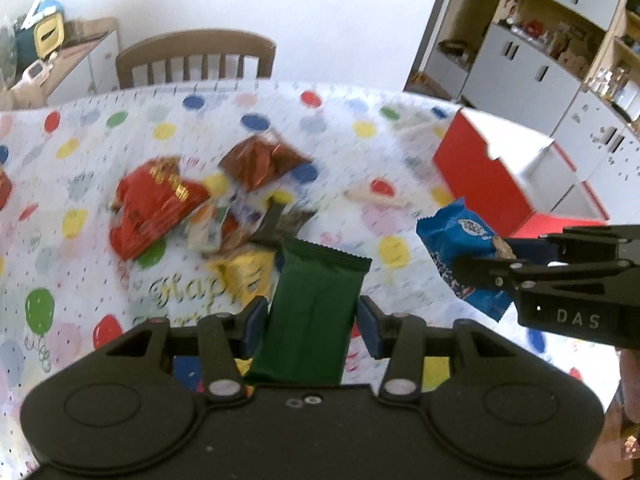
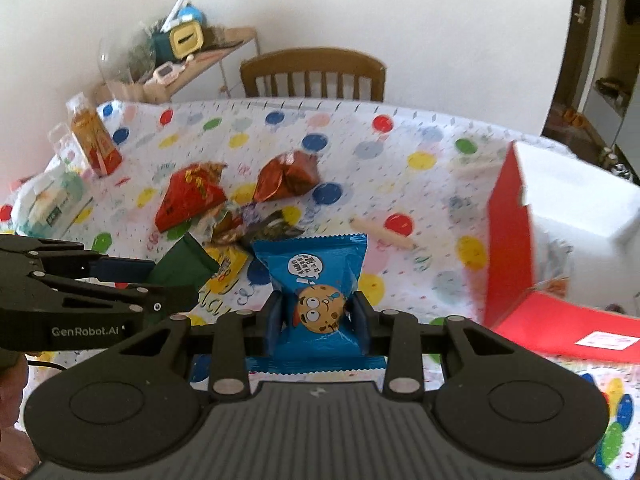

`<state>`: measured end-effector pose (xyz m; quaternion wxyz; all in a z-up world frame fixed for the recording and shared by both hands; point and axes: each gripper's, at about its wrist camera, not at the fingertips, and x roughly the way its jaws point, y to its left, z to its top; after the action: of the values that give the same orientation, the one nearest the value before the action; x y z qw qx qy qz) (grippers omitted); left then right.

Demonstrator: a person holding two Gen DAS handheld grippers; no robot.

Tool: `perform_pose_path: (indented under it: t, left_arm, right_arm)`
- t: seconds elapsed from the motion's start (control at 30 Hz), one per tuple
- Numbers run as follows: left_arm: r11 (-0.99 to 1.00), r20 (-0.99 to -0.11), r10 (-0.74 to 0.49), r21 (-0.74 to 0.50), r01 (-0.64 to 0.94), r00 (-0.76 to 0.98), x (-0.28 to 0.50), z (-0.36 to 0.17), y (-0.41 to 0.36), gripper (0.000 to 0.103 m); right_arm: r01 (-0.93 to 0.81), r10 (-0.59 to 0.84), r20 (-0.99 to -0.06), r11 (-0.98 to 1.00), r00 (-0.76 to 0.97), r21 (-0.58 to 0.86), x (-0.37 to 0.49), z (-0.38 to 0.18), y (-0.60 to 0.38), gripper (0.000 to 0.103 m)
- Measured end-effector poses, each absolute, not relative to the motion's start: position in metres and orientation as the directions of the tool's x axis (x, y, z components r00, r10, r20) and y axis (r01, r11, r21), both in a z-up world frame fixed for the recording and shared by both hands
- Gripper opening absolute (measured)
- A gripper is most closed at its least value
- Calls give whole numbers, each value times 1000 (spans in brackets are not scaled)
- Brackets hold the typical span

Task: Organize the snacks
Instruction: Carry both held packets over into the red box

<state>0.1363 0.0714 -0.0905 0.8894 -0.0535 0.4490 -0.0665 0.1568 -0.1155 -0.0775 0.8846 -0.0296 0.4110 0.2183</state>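
Left gripper (image 1: pixel 312 316): pads pressed on both sides of a dark green snack bar (image 1: pixel 316 308), held clear above the tablecloth (image 1: pixel 80 152). Right gripper (image 2: pixel 318 316): closed narrowly on a blue cookie packet (image 2: pixel 316 276), also lifted. Loose snack pile (image 2: pixel 224 208) lies on the cloth at 11 o'clock of the right gripper; contents blurred, apparently red and brown wrappers. Open red box (image 2: pixel 508 236) stands at 2 o'clock.
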Motion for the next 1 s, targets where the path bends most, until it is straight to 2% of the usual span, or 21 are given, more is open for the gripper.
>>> perform_pose_path:
  t: [0.5,1.0]
  left_arm:
    - [971,-709,-240,-174,165,663,163,-22,-19,47]
    - [963,-725,-262,-150,224,637,214,-16,-138,47]
  right_arm:
    - [-355,343,-673,926,655,127,159,-24,-213,35]
    - [-299,301,-663,947,686,120,197,-28,-325,35]
